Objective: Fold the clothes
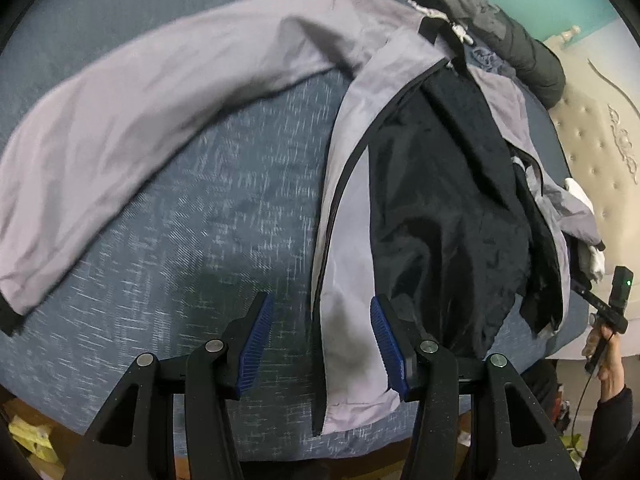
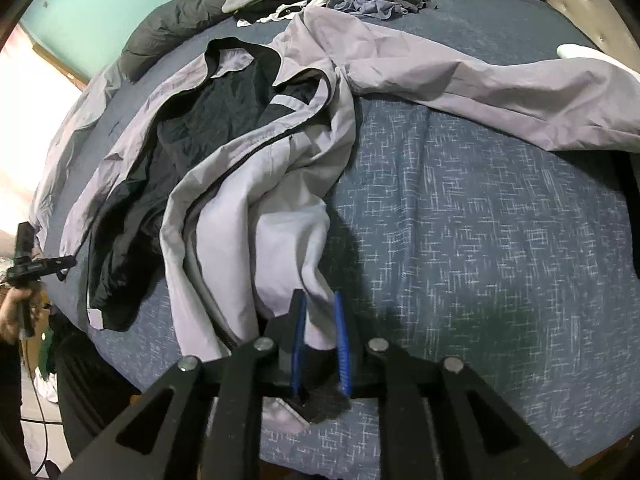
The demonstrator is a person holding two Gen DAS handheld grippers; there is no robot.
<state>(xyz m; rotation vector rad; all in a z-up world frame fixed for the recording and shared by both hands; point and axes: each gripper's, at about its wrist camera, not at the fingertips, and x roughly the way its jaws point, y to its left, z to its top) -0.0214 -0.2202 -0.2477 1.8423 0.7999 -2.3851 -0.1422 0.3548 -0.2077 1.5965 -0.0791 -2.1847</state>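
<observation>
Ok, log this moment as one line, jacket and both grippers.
jacket: unzipped, spread on bed | left gripper: open above front hem | right gripper: jaws slightly apart, sleeve cuff between them

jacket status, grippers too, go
Left gripper open above jacket hem. Right gripper slack around sleeve cuff. Clothes pile beyond jacket.

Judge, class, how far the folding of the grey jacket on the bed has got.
Done: the jacket lies spread on the bed, lining showing. In hand: the right gripper has a sleeve cuff between its slightly parted jaws; the left gripper hangs open over the front edge. Left: no fold is finished, and one sleeve lies outstretched.
</observation>
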